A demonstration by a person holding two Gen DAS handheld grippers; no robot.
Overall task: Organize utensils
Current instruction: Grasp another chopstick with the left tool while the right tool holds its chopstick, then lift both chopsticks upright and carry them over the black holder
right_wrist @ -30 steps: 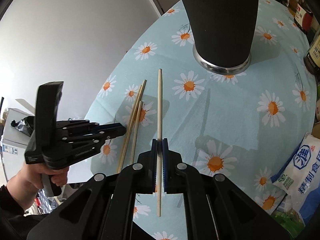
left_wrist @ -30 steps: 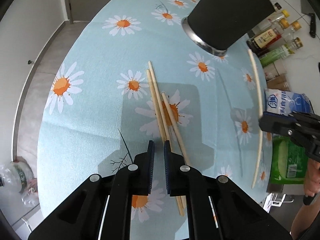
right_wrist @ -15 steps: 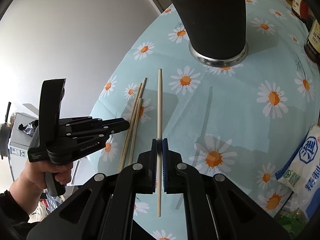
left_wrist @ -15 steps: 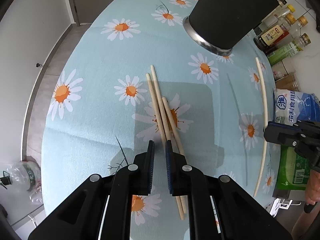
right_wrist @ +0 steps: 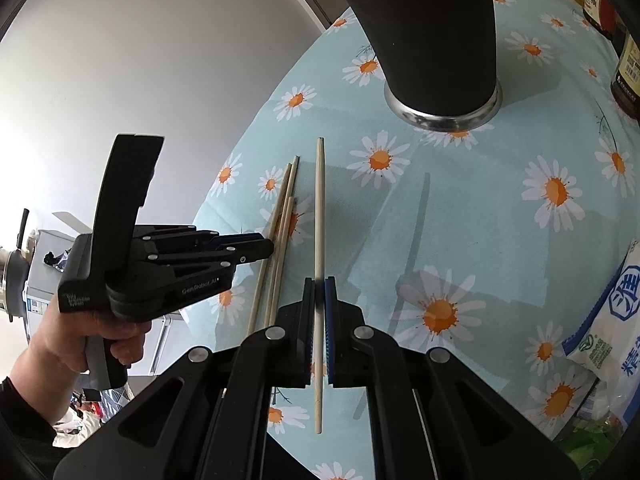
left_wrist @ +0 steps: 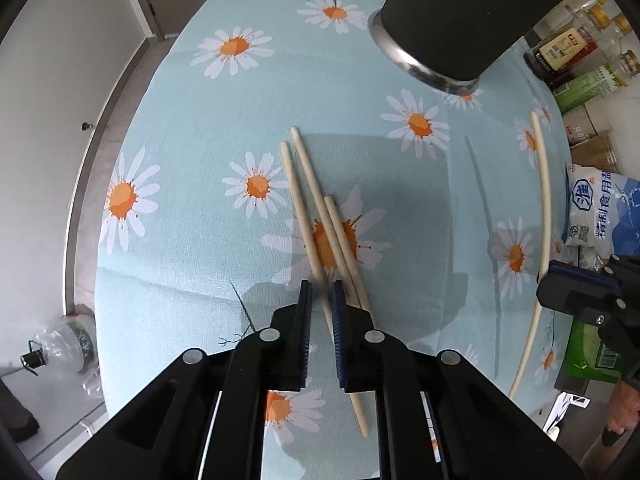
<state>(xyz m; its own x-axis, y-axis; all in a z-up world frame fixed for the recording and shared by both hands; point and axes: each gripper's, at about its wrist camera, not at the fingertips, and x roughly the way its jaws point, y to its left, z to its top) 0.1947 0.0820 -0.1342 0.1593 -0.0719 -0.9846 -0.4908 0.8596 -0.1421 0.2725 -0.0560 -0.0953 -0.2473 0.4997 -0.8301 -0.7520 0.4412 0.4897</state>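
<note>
- Our right gripper has its jaws closed on one chopstick, gripped a little below its middle. It is off the cloth, its tip pointing to 12 o'clock at the black cup.
- Over the last second that grip has not altered. The cup has grown somewhat larger in the right wrist view, so we judge the held chopstick is being carried toward it.
- The bigger change is on our left. A second ago the left gripper had the nearest chopstick just outside its right jaw. Now it has shifted across, and that chopstick runs into the gap between the jaws.
- The left jaws stand narrow, with only a slim gap. The stick is blurred there, so we cannot tell whether it is pinched or only straddled.
- The three loose chopsticks lie close together on the desk, fanning toward 11 o'clock in the left wrist view. The cup stands upright beyond them at 1 o'clock.
- For the task this reads as one chopstick on its way to the cup and a second lined up for pick-up, with two more still to collect.
- Bottles and a bag crowd the edge at 2 to 3 o'clock, well clear of the loose sticks.
</note>
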